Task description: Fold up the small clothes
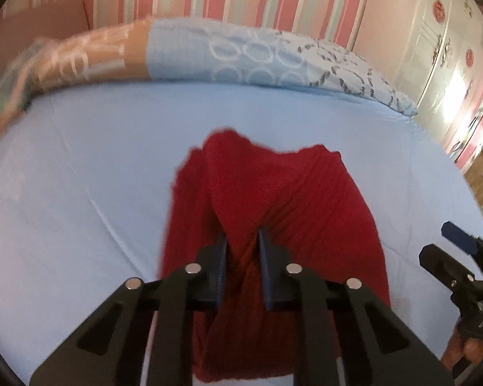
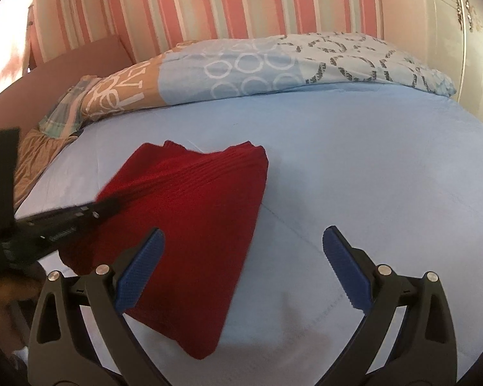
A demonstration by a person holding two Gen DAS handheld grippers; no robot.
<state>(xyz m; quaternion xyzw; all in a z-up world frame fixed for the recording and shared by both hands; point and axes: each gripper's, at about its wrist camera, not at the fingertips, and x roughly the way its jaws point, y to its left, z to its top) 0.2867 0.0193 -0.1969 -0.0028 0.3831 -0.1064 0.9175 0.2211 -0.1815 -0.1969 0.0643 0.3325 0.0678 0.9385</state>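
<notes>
So: big light-blue bed sheet fills both views, patterned duvet bunched along the far edge at 12 o'clock, striped wall behind it, white wardrobe off at 2 o'clock in the left view. Task item is the red knit garment, lying on the sheet, already doubled over at least once by the look of the thick rounded edge nearest the camera; it runs from roughly 11 o'clock down to 6 o'clock in the right view. Left gripper is pinched shut on a raised ridge of the red fabric near the garment's middle; cloth tents up between the jaws, so it has hold of a fold, not just resting on it. From the right view the same tool comes in from 9 o'clock and bites the garment's left edge. Right gripper is wide open, empty, hovering above the sheet with its left pad over the garment's near right edge and its right pad over bare sheet; nothing between the pads touches them. My read: mid-fold, one side gripped, other side not yet taken. Next move likely needs the right tongs to shift toward 9 o'clock and down, catch the matching edge, close, then both lift and carry over together. Risk: knit is thick and limp, a one-sided pull would drag and skew the stack.
</notes>
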